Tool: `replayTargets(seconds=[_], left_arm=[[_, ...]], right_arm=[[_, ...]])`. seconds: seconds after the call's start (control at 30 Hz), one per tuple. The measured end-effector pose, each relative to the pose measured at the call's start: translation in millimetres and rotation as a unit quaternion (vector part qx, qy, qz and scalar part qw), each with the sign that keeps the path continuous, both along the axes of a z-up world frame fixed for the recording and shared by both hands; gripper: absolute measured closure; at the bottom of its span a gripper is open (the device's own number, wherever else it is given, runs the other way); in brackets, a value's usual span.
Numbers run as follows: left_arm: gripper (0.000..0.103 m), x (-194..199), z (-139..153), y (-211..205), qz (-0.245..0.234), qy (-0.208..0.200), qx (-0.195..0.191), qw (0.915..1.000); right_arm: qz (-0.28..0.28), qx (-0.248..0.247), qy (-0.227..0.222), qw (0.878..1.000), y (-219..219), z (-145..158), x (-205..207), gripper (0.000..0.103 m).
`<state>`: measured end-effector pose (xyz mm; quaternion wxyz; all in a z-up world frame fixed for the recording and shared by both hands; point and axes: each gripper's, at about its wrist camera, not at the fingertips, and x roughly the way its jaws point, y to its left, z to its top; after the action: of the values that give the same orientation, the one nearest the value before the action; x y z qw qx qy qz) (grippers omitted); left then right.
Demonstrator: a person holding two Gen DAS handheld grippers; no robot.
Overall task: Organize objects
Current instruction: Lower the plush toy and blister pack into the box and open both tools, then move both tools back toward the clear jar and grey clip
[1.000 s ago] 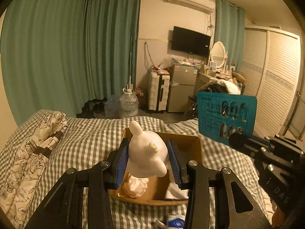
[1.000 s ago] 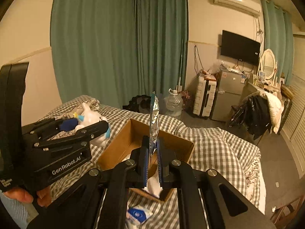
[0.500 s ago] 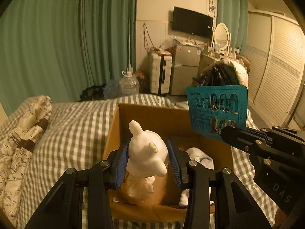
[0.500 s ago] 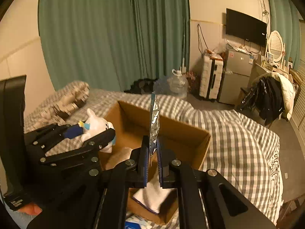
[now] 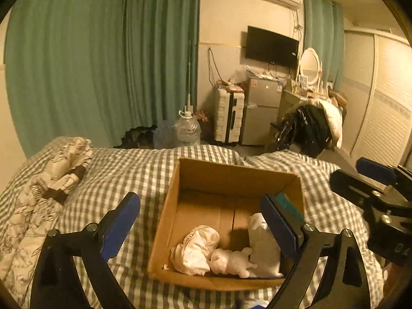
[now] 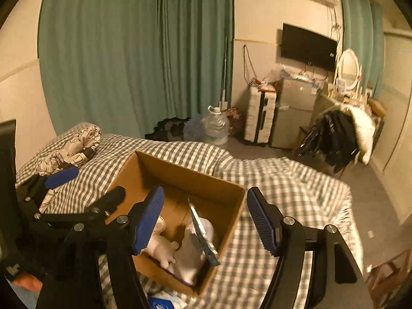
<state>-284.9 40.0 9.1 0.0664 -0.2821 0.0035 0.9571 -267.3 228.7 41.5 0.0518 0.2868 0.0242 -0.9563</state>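
Both the left gripper [image 5: 203,224] and the right gripper [image 6: 206,219] hang spread wide and empty above the cardboard box [image 5: 164,221] on the checked bed [image 5: 123,170]. Below them the white toy [image 5: 231,261] lies on its side at the box's near edge. The pill sheet [image 6: 202,234] leans on edge against the right wall, its long axis running from the near edge toward the far one; its print is unreadable.

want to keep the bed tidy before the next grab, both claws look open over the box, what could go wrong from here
The blister pack stands on edge, leaning inside the cardboard box; a nudge could tip it flat or out over the rim. The white toy figure lies at the near wall, right under the open left claw, so a low pass might snag it. The box sits on soft checked bedding and may shift.
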Motion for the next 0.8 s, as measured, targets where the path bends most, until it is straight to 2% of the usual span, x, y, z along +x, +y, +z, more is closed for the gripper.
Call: replayTargets(seconds=[0.17,0.3,0.37,0.6,0.8], left_arm=[[0.000,43.8,31.4,-6.1,0.008,0.022,0.000,0.9997],[0.000,76.8,45.2,-6.6,0.018,0.030,-0.015,0.9993],[0.000,91.7,50.8,-7.4,0.020,0.032,-0.022,0.9990],[0.000,138.7,57.0,-15.5,0.038,0.045,-0.028,0.9979],[0.000,157.7,30.4,-22.1,0.066,0.024,-0.012,0.9975]], right_arm=[[0.004,-0.001,0.023,1.000,4.2,34.8,43.9,0.033],[-0.002,0.000,0.048,0.999,9.1,62.6,83.7,0.022],[0.001,-0.007,0.055,0.998,10.5,73.6,103.8,0.020],[0.009,-0.015,0.071,0.997,6.5,82.0,153.3,0.010],[0.020,-0.009,0.074,0.997,-1.3,57.3,178.9,0.006]])
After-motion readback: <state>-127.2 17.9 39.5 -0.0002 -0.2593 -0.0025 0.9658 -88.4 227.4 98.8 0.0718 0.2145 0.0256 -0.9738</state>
